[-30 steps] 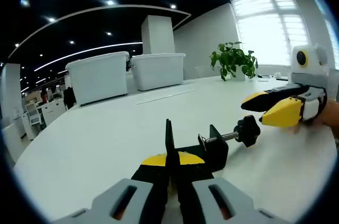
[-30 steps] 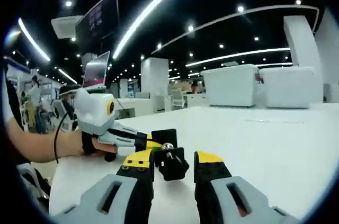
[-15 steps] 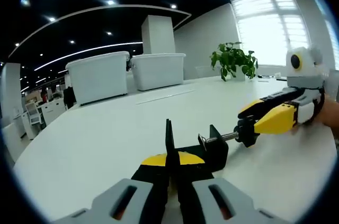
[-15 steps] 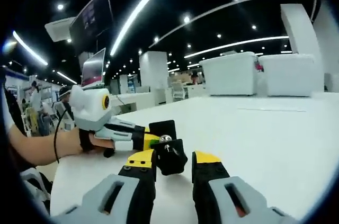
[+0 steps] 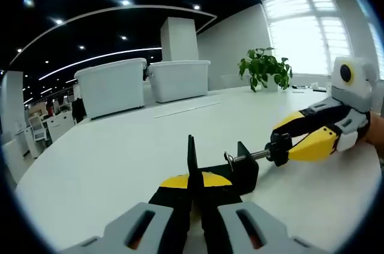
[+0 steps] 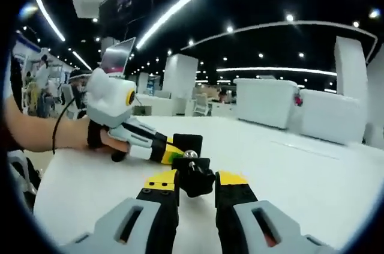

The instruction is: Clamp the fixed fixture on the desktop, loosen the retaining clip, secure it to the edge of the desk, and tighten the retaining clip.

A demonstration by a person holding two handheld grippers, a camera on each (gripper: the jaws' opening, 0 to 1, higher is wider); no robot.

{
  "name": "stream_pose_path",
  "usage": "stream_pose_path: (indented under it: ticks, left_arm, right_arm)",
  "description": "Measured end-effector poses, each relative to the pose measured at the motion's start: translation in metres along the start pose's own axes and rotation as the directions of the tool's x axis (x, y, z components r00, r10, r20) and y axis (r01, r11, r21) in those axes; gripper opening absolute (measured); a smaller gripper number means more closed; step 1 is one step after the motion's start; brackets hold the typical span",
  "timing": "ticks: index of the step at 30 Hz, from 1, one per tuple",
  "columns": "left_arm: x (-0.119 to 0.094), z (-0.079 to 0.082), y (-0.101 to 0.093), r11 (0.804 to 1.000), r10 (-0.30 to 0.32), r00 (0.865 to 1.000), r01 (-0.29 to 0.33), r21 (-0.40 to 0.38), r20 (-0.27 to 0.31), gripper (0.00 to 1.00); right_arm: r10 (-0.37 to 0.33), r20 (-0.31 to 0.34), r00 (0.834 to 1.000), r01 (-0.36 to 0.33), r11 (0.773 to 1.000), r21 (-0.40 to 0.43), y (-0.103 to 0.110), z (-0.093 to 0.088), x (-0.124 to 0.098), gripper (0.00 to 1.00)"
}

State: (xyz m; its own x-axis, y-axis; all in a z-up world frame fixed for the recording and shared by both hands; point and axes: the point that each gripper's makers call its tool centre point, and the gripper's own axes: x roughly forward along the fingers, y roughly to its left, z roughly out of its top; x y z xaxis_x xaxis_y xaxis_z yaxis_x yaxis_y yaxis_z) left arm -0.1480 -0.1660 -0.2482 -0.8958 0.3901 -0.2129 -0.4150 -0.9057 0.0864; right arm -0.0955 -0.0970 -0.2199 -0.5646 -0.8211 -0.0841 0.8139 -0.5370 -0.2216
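Clamp (image 5: 231, 167) lies pinched by left gripper (image 5: 193, 197), right gripper (image 6: 195, 182) gripping its knob (image 6: 193, 177).

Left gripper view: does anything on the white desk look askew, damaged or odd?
Nothing stands out. The black metal C-clamp fixture sits intact on the white desk, held by the left claw, while the right claw closes on its black screw knob.

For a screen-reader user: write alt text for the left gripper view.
The left gripper is shut on a black metal C-clamp resting on a white desk, while the right gripper's yellow-tipped jaws close around the clamp's black screw knob. Two white storage bins and a potted green plant stand behind.
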Motion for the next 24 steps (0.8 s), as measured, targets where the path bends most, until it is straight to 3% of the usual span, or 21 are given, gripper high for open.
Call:
stream_pose_path:
  ticks: [5, 13, 16, 19, 21, 24]
  left_arm:
    - [-0.001, 0.001, 0.000, 1.000, 0.000, 1.000, 0.000, 0.000, 0.000, 0.06]
    - [0.006, 0.003, 0.007, 1.000, -0.001, 1.000, 0.001, -0.001, -0.001, 0.06]
    - [0.001, 0.003, 0.003, 1.000, -0.001, 1.000, 0.001, 0.000, 0.000, 0.06]
    - [0.000, 0.003, 0.002, 1.000, -0.001, 1.000, 0.001, 0.000, 0.000, 0.06]
    - [0.000, 0.003, 0.002, 1.000, -0.001, 1.000, 0.001, 0.001, 0.001, 0.06]
    - [-0.002, 0.003, 0.001, 1.000, -0.001, 1.000, 0.001, 0.001, 0.001, 0.06]
  right_arm:
    - [-0.018, 0.006, 1.000, 0.018, 0.989, -0.150, 0.007, 0.003, -0.001, 0.22]
    - [-0.021, 0.004, 1.000, 0.021, 0.990, -0.138, 0.010, 0.004, -0.002, 0.22]
    - [-0.006, 0.030, 1.000, 0.005, 1.000, 0.009, 0.004, 0.010, -0.001, 0.24]
    - [-0.009, 0.054, 0.999, -0.002, 0.976, 0.216, -0.008, 0.013, -0.004, 0.29]
    - [-0.009, 0.047, 0.999, -0.003, 0.964, 0.267, -0.013, 0.011, -0.004, 0.29]
    - [0.026, 0.011, 1.000, -0.028, 0.963, 0.268, -0.011, 0.003, 0.002, 0.29]
